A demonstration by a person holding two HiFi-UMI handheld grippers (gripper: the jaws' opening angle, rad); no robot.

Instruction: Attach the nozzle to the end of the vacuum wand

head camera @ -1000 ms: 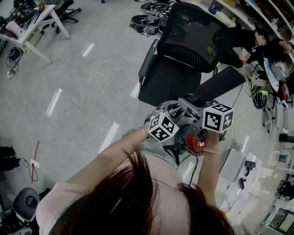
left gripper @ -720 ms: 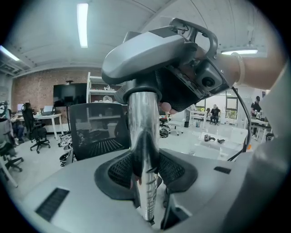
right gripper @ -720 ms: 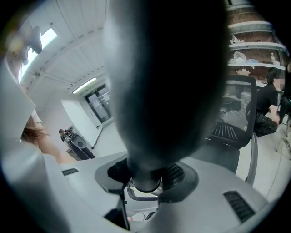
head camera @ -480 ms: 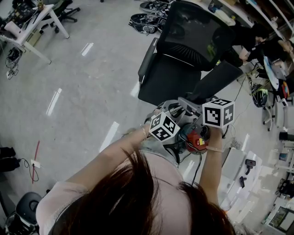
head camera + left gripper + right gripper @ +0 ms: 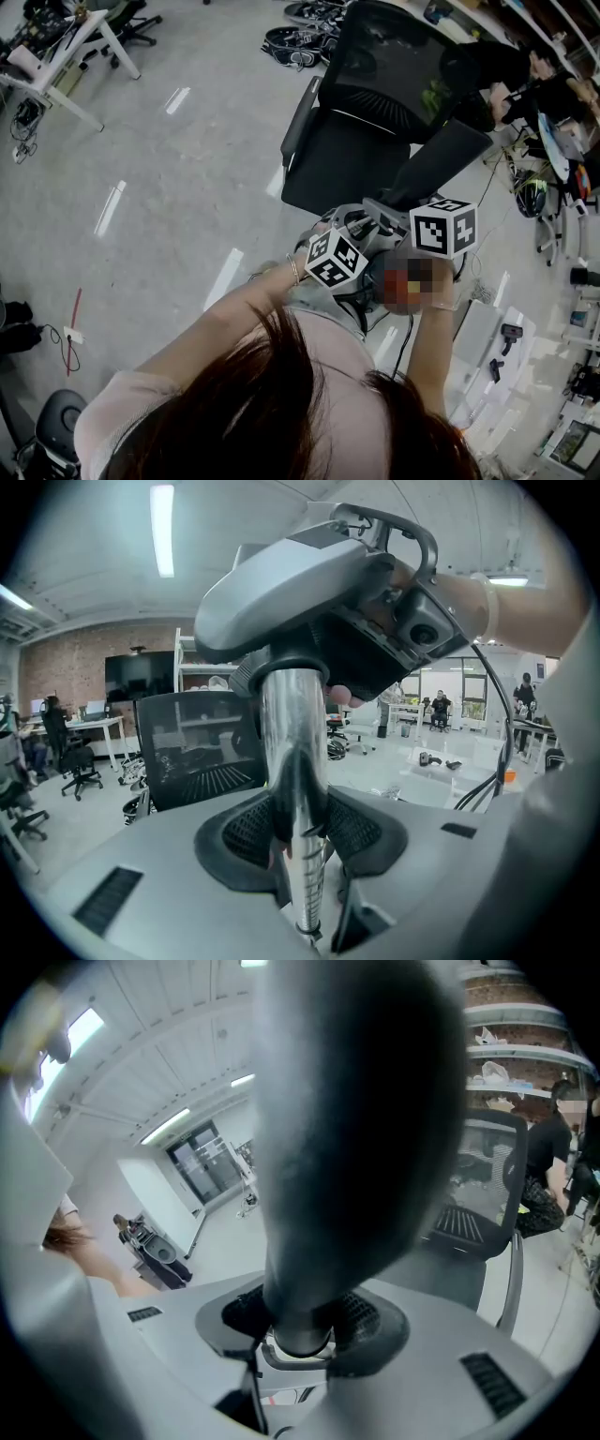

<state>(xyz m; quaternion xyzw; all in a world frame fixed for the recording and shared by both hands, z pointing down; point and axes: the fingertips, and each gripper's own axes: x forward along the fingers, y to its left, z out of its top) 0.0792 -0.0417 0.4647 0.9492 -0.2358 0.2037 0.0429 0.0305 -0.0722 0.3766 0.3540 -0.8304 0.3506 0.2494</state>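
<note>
Between left gripper (image 5: 300,841) jaws, wand (image 5: 292,726) seemingly upright.

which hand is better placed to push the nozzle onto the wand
Right, probably: the right hand-held gripper grips the dark nozzle by its neck. The left hand-held gripper clamps the shiny wand under the vacuum body, suited to bracing.

head view looks down; all views share the chair (image 5: 375,122).
</note>
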